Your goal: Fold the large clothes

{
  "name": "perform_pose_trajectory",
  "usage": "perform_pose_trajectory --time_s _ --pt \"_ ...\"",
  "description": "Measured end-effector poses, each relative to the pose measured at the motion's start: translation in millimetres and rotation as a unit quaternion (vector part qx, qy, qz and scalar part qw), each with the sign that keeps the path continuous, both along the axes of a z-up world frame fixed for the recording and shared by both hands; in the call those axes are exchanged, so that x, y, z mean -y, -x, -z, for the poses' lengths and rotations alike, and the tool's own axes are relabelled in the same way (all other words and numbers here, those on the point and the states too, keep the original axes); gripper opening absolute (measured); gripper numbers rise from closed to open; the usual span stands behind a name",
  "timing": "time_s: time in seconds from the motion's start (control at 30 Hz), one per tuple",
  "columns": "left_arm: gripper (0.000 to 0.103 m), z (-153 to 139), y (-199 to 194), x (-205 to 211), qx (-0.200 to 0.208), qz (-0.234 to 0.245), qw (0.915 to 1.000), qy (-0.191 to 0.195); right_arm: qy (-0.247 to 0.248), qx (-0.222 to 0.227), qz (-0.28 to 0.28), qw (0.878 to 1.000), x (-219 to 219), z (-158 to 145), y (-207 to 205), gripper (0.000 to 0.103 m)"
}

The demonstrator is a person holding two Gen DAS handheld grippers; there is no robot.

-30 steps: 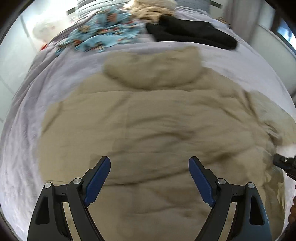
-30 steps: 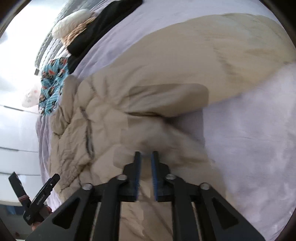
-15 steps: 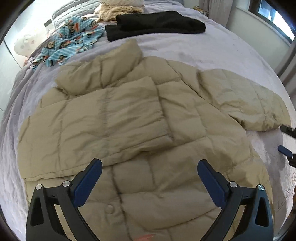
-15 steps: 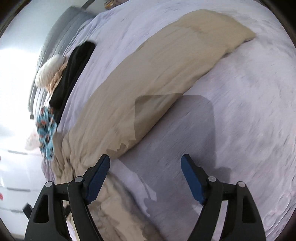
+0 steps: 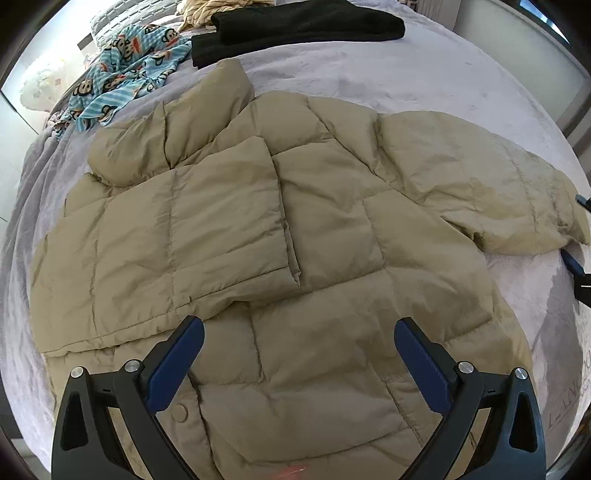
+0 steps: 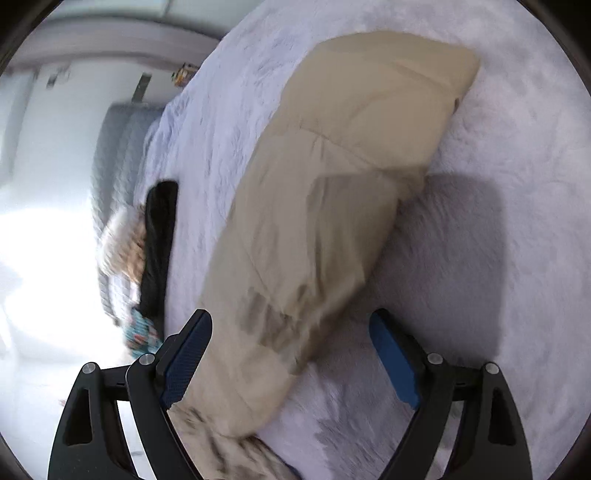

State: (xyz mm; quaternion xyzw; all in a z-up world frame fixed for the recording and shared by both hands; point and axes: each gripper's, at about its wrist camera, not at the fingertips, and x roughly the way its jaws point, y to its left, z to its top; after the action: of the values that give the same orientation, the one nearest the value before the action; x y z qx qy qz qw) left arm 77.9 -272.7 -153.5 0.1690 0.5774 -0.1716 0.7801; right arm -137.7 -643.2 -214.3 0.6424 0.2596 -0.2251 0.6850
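Note:
A large khaki puffer jacket [image 5: 314, 236] lies flat on a bed. Its left sleeve [image 5: 192, 229] is folded across the chest. Its right sleeve [image 5: 491, 184] stretches out to the right. My left gripper [image 5: 299, 358] is open and empty, above the jacket's lower body. My right gripper [image 6: 291, 358] is open and empty, hovering over the outstretched right sleeve [image 6: 332, 184]; its tips show at the right edge of the left wrist view [image 5: 576, 258].
The bed has a pale lilac cover [image 5: 406, 74]. At its far end lie a black garment [image 5: 295, 26], a blue monkey-print garment [image 5: 125, 70] and a cream knit [image 5: 214, 7]. A grey headboard [image 6: 122, 147] and white wall show in the right wrist view.
My right gripper opened, letting go of the jacket fabric, and moved along the right sleeve toward its cuff. My left gripper drew back and the left sleeve now lies folded across the chest.

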Motion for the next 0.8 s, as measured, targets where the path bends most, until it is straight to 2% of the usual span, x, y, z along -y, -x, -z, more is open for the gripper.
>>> perform_pose_trajectory --time_s 0.13,0.2,0.27,0.37,0.43,0.47,0.5,0.53,0.57,0.6,0.7,0.8 --pt "0.103 -1 -4 -1 -0.002 -0.014 0.9999 0.001 -0.074 0.075 0.064 0.992 19 18 -1 0.089" --pt "0.103 -1 -7 -3 -0.001 -0.022 0.9997 -0.005 -0.085 0.089 0.073 0.99 22 20 -8 0.089" --pt "0.103 1 -10 -7 0.0 -0.033 0.9994 -0.011 -0.089 0.091 0.068 0.99 27 21 -17 0.089" --pt "0.103 1 -15 -13 -0.01 -0.041 0.9991 -0.007 -0.1 0.067 0.053 0.991 33 22 -25 0.087" --pt "0.103 1 -16 -16 -0.011 -0.049 0.9987 -0.006 -0.1 0.061 0.049 0.992 35 22 -29 0.078" --pt "0.103 0 -17 -18 -0.011 -0.055 0.9984 -0.007 -0.1 0.057 0.043 0.992 37 22 -32 0.068" --pt "0.103 -1 -18 -20 -0.012 -0.06 0.9981 -0.007 -0.099 0.054 0.037 0.993 39 22 -32 0.052" --pt "0.103 -2 -19 -22 -0.013 -0.063 0.9979 -0.004 -0.098 0.052 0.031 0.993 38 21 -35 0.042" --pt "0.103 -3 -20 -24 -0.013 -0.065 0.9978 -0.003 -0.094 0.051 0.022 0.994 37 19 -41 0.017" --pt "0.103 -4 -21 -26 -0.011 -0.067 0.9977 -0.003 -0.086 0.043 0.016 0.995 37 18 -42 0.007" --pt "0.103 -10 -22 -34 -0.004 -0.072 0.9974 0.002 -0.049 0.033 -0.007 0.998 30 1 -55 0.007" --pt "0.103 -15 -25 -47 0.002 -0.081 0.9967 0.009 0.001 0.031 -0.058 0.998 13 -29 -78 0.007"
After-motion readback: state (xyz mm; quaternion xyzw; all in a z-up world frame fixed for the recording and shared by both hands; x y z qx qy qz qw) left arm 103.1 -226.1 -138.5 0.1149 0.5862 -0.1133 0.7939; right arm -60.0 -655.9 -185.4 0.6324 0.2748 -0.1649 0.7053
